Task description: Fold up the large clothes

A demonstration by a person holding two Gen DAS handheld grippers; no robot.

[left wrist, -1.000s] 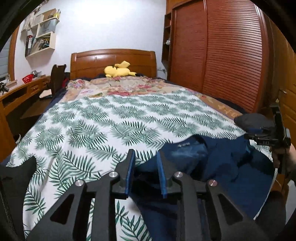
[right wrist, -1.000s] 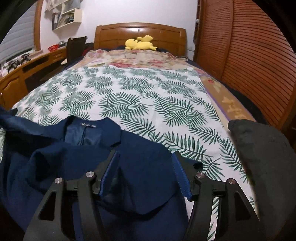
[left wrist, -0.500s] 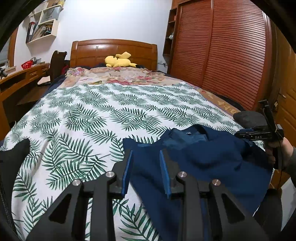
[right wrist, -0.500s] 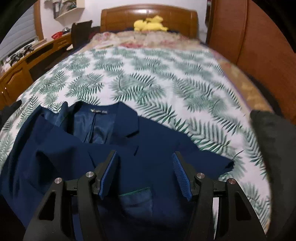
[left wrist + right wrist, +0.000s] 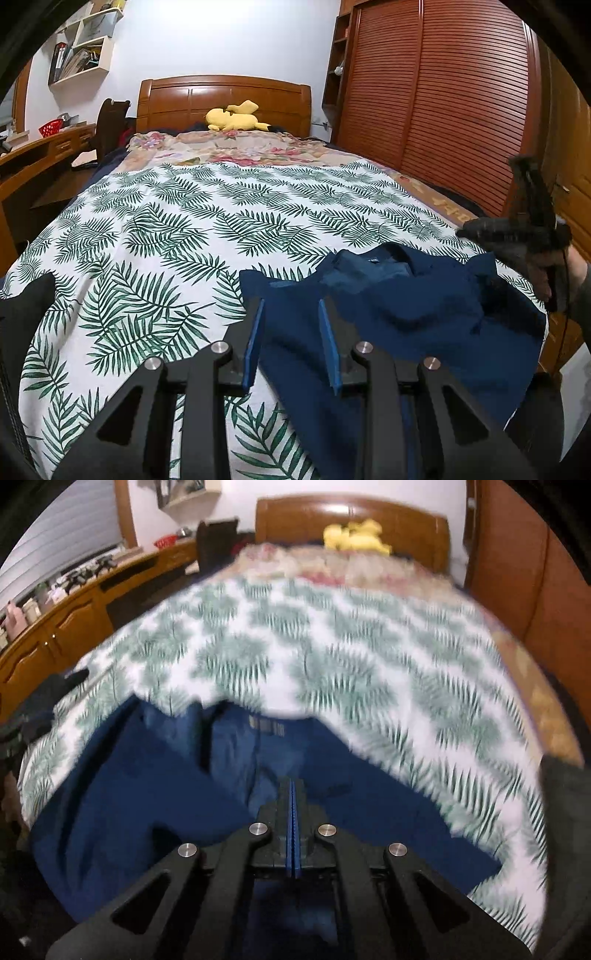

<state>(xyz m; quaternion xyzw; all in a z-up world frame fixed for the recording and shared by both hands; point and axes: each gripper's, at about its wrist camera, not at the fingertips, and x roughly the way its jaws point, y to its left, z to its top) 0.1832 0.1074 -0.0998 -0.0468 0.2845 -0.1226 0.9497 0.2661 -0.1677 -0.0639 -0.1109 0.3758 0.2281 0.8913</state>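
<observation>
Navy jacket rumpled at the foot of the bed, both claws over it

From the left: left claw (image 5: 290, 341) hovers with its blue pads a little apart, over the jacket's near-left edge and gripping nothing. The navy jacket (image 5: 406, 314) lies crumpled on the palm-leaf bedspread (image 5: 184, 229), lining up; its collar label (image 5: 373, 260) carries pale lettering (too small and blurred to read). Right claw (image 5: 292, 827) is pressed fully together above the jacket's middle; whether any cloth is pinched can't be told. A yellow plush toy (image 5: 234, 117) sits by the headboard.
</observation>
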